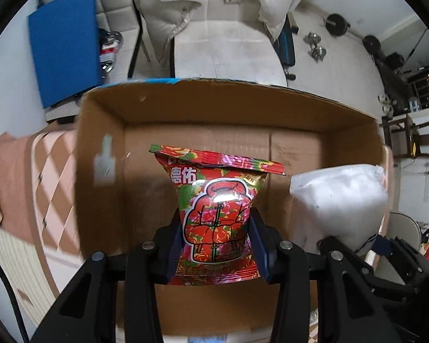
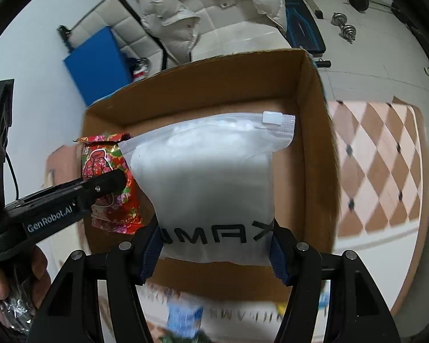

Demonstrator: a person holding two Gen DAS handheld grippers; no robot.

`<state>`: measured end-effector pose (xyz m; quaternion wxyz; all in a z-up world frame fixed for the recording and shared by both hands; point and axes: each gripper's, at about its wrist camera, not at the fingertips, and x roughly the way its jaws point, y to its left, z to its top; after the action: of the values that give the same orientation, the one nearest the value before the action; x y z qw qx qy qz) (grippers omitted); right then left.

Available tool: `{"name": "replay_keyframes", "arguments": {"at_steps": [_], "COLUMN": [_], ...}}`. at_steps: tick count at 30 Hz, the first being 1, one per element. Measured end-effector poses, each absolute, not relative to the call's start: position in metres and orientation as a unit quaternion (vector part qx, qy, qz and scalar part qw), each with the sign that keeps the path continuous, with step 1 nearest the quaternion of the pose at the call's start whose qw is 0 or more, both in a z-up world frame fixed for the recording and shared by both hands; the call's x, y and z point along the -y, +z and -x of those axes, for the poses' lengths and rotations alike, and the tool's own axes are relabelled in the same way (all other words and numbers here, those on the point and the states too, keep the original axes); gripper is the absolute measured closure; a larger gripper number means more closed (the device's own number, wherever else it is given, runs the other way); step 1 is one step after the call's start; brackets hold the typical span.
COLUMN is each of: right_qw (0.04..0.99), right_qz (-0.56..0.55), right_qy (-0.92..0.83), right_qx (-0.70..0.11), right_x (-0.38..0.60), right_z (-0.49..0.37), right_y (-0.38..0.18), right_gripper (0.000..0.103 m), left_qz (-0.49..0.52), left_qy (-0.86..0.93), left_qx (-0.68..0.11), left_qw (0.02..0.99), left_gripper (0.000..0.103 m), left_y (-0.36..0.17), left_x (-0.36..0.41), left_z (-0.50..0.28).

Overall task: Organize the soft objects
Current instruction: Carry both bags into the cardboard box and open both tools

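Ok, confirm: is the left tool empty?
No, the left tool is shut on the red floral packet above the cardboard box.

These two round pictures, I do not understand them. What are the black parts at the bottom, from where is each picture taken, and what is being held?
Each picture comes from a wide-angle camera on a hand-held gripper, a two-finger tool that a person carries; there is no robot arm. The black parts are its fingers. The left gripper is shut on a red flowered packet. The right gripper is shut on a white zip pouch. Both hang over an open cardboard box, which looks empty inside. In the right view you also see the left gripper from the side. Behind lie a white puffy jacket and dumbbells.
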<state>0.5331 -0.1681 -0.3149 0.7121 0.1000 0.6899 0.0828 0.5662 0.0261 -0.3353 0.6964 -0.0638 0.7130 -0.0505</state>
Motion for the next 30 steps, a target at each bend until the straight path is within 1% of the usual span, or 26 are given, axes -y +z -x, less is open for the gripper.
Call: {"name": "replay_keyframes", "arguments": {"at_steps": [5,12,13,14,15,16,17,18,19,21,23,24,25,30], "right_qw": [0.702,0.690,0.689,0.687,0.685,0.683,0.683,0.683,0.686,0.695,0.702,0.709,0.715,0.761], "right_qz": [-0.083,-0.077,-0.079,-0.081,-0.084,-0.085,-0.082,-0.077,-0.068,-0.061,-0.050,-0.036,-0.026,0.043], "right_qy": [0.060,0.063,0.065,0.069,0.072,0.072,0.072,0.071,0.067,0.068,0.071,0.068,0.067,0.055], "right_qx": [-0.705,-0.717,-0.717,-0.719,-0.720,-0.721,-0.722,-0.723,-0.721,-0.713,-0.707,-0.701,-0.695,-0.645], "right_x": [0.163,0.150,0.148,0.146,0.144,0.143,0.141,0.139,0.138,0.136,0.131,0.128,0.127,0.118], "right_z": [-0.578,-0.597,-0.598,-0.599,-0.598,-0.597,-0.598,-0.598,-0.596,-0.593,-0.589,-0.584,-0.582,-0.550], "right_y": [-0.362,-0.400,-0.402,-0.405,-0.406,-0.407,-0.408,-0.407,-0.405,-0.396,-0.385,-0.376,-0.368,-0.327], "right_gripper": [0.037,0.035,0.034,0.033,0.030,0.028,0.027,0.022,0.016,0.007,0.004,0.000,0.000,0.000], "left_qz": [0.062,0.069,0.069,0.069,0.068,0.063,0.058,0.056,0.057,0.061,0.057,0.054,0.051,0.042], "left_qy": [-0.061,-0.080,-0.086,-0.093,-0.099,-0.100,-0.099,-0.099,-0.097,-0.096,-0.092,-0.089,-0.086,-0.078], "left_qx": [-0.731,-0.737,-0.740,-0.741,-0.738,-0.734,-0.728,-0.724,-0.720,-0.713,-0.704,-0.698,-0.692,-0.663], "left_qw": [0.677,0.667,0.664,0.662,0.664,0.669,0.676,0.680,0.685,0.692,0.702,0.709,0.715,0.743], "left_gripper": [0.063,0.062,0.056,0.047,0.041,0.027,0.015,0.012,0.009,0.009,0.007,0.005,0.001,0.001], "left_y": [-0.365,-0.376,-0.376,-0.375,-0.372,-0.368,-0.362,-0.358,-0.354,-0.344,-0.332,-0.325,-0.320,-0.283], "left_x": [-0.023,-0.019,-0.017,-0.016,-0.015,-0.015,-0.016,-0.018,-0.021,-0.025,-0.029,-0.032,-0.034,-0.037], "left_z": [-0.587,-0.600,-0.602,-0.603,-0.603,-0.604,-0.603,-0.603,-0.602,-0.597,-0.589,-0.584,-0.581,-0.545]}}
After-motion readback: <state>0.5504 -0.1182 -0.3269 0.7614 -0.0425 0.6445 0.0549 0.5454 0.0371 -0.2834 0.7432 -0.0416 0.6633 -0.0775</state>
